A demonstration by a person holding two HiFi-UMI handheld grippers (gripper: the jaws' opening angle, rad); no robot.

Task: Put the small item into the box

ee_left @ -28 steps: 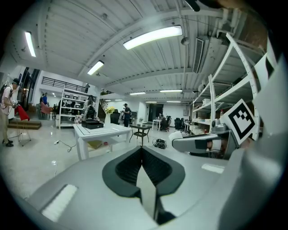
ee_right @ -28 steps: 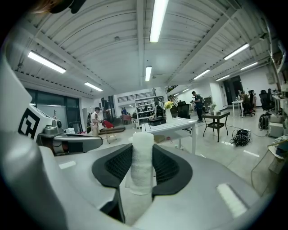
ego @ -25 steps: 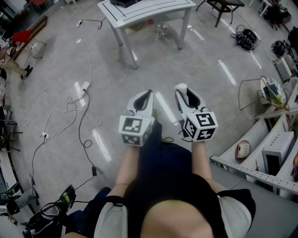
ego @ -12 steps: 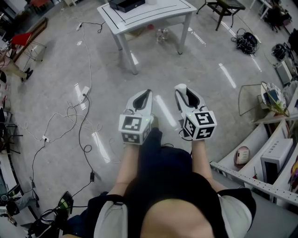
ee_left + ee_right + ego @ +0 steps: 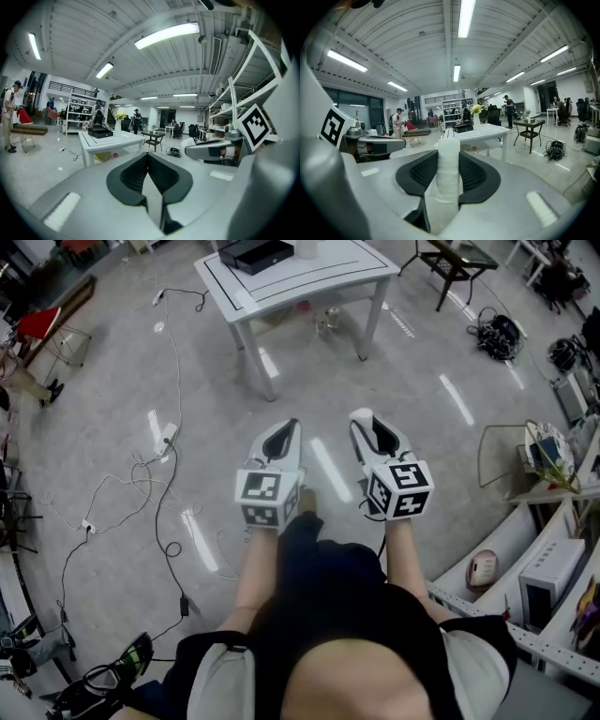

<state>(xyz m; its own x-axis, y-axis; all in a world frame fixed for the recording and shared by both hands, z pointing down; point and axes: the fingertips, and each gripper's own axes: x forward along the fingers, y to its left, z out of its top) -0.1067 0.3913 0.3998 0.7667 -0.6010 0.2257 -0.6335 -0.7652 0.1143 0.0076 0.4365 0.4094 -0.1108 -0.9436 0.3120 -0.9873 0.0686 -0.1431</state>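
Big open lab/workshop: bare floor (image 5: 112, 381) w/ loose cables (image 5: 497, 322), metal shelving (image 5: 77, 117), strip lights (image 5: 464, 16), white table (image 5: 328, 268).

The head view looks steeply down on the left gripper (image 5: 282, 433) and right gripper (image 5: 372, 424), the worktop (image 5: 330, 265) far off at its top edge. Each gripper view looks close along its own jaws, nearly level, toward that worktop.

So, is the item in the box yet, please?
Out: the item stands clamped in the right gripper; the box sits on the table ahead.
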